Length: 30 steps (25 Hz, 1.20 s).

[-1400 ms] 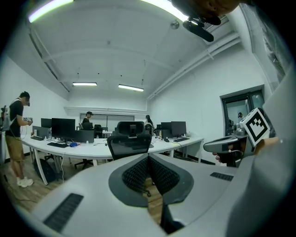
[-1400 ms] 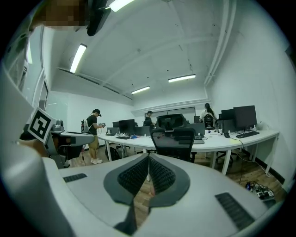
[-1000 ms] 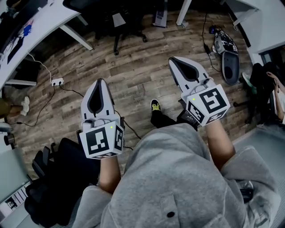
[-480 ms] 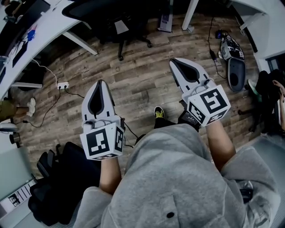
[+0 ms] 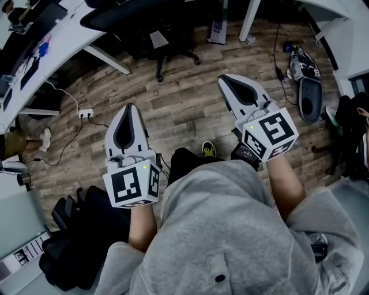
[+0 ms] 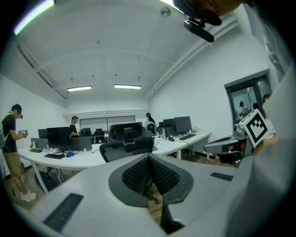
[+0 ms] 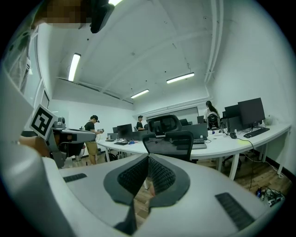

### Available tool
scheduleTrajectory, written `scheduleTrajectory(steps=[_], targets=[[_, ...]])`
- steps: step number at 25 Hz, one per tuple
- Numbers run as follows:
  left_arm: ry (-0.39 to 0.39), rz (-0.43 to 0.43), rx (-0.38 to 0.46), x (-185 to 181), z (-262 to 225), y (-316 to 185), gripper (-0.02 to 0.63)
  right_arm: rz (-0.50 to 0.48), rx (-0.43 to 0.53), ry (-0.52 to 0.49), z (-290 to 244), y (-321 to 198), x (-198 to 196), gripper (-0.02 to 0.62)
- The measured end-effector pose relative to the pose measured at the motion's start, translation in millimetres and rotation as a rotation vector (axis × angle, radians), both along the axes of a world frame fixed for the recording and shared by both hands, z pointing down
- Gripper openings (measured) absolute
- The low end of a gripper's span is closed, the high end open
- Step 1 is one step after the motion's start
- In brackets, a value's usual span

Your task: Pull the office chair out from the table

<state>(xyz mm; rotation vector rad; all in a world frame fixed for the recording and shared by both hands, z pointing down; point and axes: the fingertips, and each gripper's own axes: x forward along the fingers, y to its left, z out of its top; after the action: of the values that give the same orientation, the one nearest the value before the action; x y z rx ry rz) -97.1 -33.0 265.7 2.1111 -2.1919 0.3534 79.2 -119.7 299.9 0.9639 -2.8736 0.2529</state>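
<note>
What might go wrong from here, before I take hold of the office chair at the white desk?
1. The left tool and the right tool are both shut and empty. If they are not opened, they may only push the office chair further under the desk.
2. A power strip lies on the floor left of the chair. The wheels might catch its cable.

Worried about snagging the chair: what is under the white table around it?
The office chair's wheeled base, slanted white legs and a grey box on the floor. The white table and chair back cover anything deeper.
</note>
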Motion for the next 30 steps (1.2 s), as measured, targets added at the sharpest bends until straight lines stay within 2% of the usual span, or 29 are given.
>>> scheduleTrajectory(steps=[17, 30], targets=[[-0.001, 0.035, 0.022, -2, 0, -27, 0.011, 0.012, 0.017, 0.018, 3, -19, -4, 0.028], [0.028, 0.027, 0.012, -50, 11, -76, 0.011, 0.009, 0.000, 0.048, 13, -66, -50, 0.029]])
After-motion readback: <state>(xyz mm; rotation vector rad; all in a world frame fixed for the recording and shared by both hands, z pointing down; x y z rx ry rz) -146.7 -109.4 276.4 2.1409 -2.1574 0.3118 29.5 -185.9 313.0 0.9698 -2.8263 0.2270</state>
